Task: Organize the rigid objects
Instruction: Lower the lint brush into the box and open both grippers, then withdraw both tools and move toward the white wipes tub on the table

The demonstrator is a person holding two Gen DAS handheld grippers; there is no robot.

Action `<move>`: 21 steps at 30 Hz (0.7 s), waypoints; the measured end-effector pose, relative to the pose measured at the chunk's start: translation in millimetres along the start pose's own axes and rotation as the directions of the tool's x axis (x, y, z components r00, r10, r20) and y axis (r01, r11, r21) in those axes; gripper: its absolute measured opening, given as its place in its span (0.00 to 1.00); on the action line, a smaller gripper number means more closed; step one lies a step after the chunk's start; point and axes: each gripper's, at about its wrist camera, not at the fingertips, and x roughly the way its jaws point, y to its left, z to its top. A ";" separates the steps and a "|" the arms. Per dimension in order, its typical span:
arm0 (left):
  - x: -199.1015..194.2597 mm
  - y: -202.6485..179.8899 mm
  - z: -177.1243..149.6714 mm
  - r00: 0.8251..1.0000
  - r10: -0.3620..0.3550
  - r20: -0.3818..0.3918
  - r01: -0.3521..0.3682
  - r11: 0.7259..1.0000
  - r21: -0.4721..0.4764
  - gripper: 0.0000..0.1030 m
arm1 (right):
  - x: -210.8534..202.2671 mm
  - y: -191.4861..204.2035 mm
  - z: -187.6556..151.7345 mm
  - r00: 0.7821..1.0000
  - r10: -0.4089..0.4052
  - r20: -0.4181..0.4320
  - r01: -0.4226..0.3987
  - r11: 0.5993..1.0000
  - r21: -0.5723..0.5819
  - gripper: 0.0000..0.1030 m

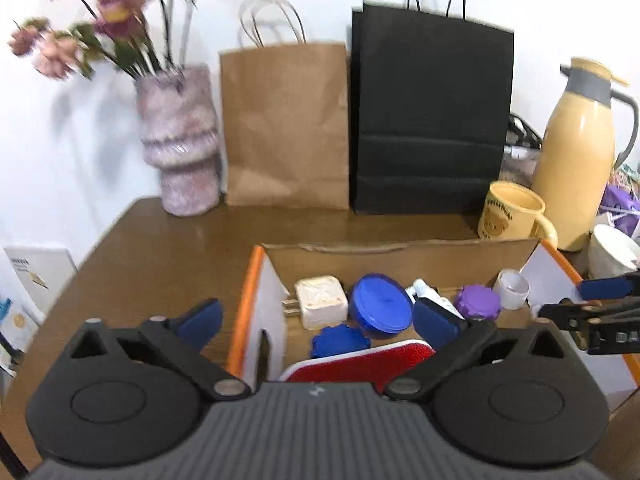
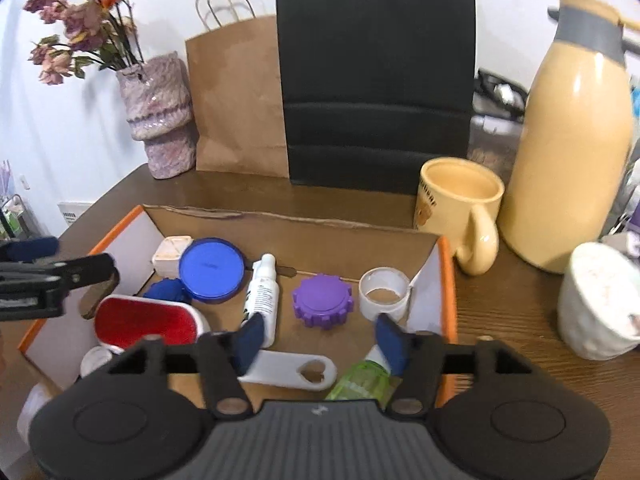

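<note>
An open cardboard box [image 1: 360, 256] [image 2: 288, 232] with orange-edged flaps holds several small items: a blue round lid [image 1: 382, 306] [image 2: 211, 269], a purple gear-shaped cap [image 1: 478, 301] [image 2: 322, 300], a white charger block [image 1: 321, 301] [image 2: 171, 254], a white spray bottle [image 2: 264, 292], a white tape roll [image 2: 384, 293], a red oval case [image 1: 360, 364] [image 2: 146, 322], a green bottle [image 2: 362, 380] and a white opener [image 2: 296, 370]. My left gripper [image 1: 320, 320] is open and empty over the box's left wall. My right gripper [image 2: 320, 340] is open and empty above the box's near side.
On the brown table [image 1: 160, 248] behind the box stand a pink vase with flowers [image 1: 178, 140], a brown paper bag [image 1: 286, 124], a black paper bag [image 1: 430, 120], a yellow mug [image 2: 460, 200], a yellow thermos [image 2: 568, 140] and a white cup [image 2: 600, 300].
</note>
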 end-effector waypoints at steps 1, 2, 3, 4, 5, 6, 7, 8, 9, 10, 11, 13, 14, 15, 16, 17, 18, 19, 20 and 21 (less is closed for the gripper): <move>-10.6 2.2 -1.4 1.000 0.011 0.018 -0.011 1.000 0.001 1.00 | -9.3 -0.7 -0.6 1.000 -0.007 0.013 0.007 1.000 -0.004 0.91; -18.0 2.9 -2.3 0.999 0.019 0.030 -0.019 1.000 0.002 1.00 | -18.9 -1.5 -1.7 1.000 -0.010 0.028 0.010 1.000 -0.002 0.92; -26.1 4.6 -4.3 0.999 0.026 0.035 -0.026 1.000 0.007 1.00 | -29.2 -2.7 -3.8 0.999 -0.006 0.042 0.006 1.000 0.005 0.92; -32.9 5.3 -5.9 0.999 0.030 0.034 -0.030 0.999 0.013 1.00 | -36.8 -3.2 -5.5 0.999 -0.003 0.050 0.002 1.000 0.009 0.92; -40.0 6.3 -7.8 0.999 0.029 0.032 -0.030 0.999 0.013 1.00 | -45.1 -3.1 -8.2 0.998 -0.002 0.063 0.002 1.000 0.010 0.92; -46.8 7.3 -9.5 0.999 0.029 0.036 -0.029 1.000 0.007 1.00 | -51.8 -2.4 -11.1 0.997 -0.006 0.074 0.005 1.000 0.010 0.92; -55.7 8.0 -11.6 0.998 0.032 0.045 -0.032 0.999 -0.007 1.00 | -58.2 -1.2 -14.5 0.996 -0.011 0.084 0.011 1.000 0.010 0.92; -62.9 8.8 -13.1 0.998 0.034 0.055 -0.033 0.999 -0.015 1.00 | -64.0 0.4 -17.7 0.996 -0.011 0.093 0.010 1.000 0.010 0.92; -72.1 8.6 -15.8 0.997 0.038 0.067 -0.036 0.999 -0.023 1.00 | -69.4 2.2 -21.2 0.995 -0.007 0.103 0.006 1.000 0.012 0.92; -80.6 8.3 -18.8 0.996 0.038 0.081 -0.035 0.999 -0.033 1.00 | -75.2 4.0 -25.0 0.993 -0.005 0.120 0.003 1.000 0.015 0.92; -88.0 8.4 -21.9 0.995 0.033 0.094 -0.029 0.999 -0.042 1.00 | -81.3 5.9 -29.3 0.990 0.000 0.140 -0.003 1.000 0.019 0.92; -103.9 8.0 -29.9 0.993 0.028 0.116 -0.022 0.998 -0.056 1.00 | -92.7 10.3 -37.8 0.984 0.009 0.175 -0.014 1.000 0.025 0.92; -111.1 7.2 -33.7 0.992 0.026 0.126 -0.019 0.998 -0.058 1.00 | -98.1 12.3 -42.6 0.982 0.009 0.189 -0.015 0.999 0.032 0.92; -118.0 6.0 -37.9 0.990 0.025 0.136 -0.017 0.998 -0.058 1.00 | -103.7 14.7 -47.7 0.979 0.011 0.202 -0.019 0.999 0.037 0.92; -124.5 5.4 -42.1 0.989 0.028 0.146 -0.019 0.998 -0.061 1.00 | -108.7 16.5 -52.4 0.976 0.012 0.216 -0.022 0.999 0.041 0.92; -133.1 4.9 -48.2 0.986 0.033 0.162 -0.021 0.997 -0.074 1.00 | -114.8 18.9 -58.3 0.973 0.012 0.232 -0.022 0.999 0.042 0.92; -141.6 5.0 -54.4 0.984 0.032 0.177 -0.017 0.996 -0.086 1.00 | -122.5 21.9 -65.4 0.968 0.015 0.250 -0.025 0.999 0.037 0.93; -150.0 5.4 -61.0 0.981 0.030 0.194 -0.011 0.995 -0.098 1.00 | -128.9 25.0 -72.0 0.964 0.018 0.264 -0.027 0.999 0.030 0.93; -158.3 6.3 -67.8 0.977 0.027 0.210 -0.005 0.994 -0.106 1.00 | -136.5 28.7 -79.7 0.960 0.021 0.279 -0.028 0.999 0.022 0.93; -167.8 6.6 -76.7 0.972 0.030 0.231 -0.003 0.993 -0.115 1.00 | -145.2 31.6 -88.4 0.955 0.021 0.296 -0.027 1.000 0.015 0.95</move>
